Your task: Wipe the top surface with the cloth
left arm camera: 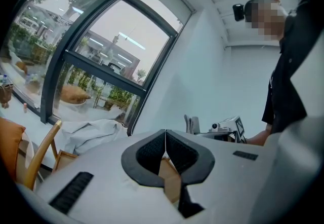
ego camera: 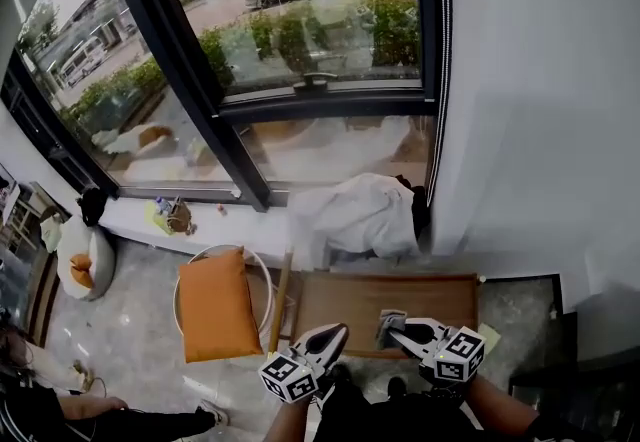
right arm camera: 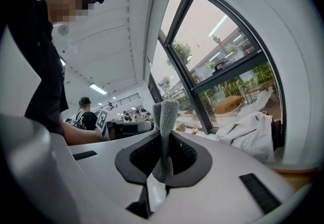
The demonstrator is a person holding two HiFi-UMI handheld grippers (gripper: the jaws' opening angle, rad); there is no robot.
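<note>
Two grippers hang over one wooden tabletop [ego camera: 345, 302]: the right gripper [ego camera: 394, 332] pinches one grey cloth [right arm camera: 165, 126] upright above its near edge; the left gripper [ego camera: 335, 334] has its jaws pressed together, empty

Table: brown wooden table [ego camera: 345, 305], rectangular.
Sill: white sill [ego camera: 240, 225], with 1 crumpled white sheet [ego camera: 355, 215] on it.
Floor: pale floor [ego camera: 130, 330].

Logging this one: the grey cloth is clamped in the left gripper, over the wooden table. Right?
No: the grey cloth is clamped in the right gripper, as the right gripper view shows, over the wooden table. The left gripper is shut on nothing.
</note>
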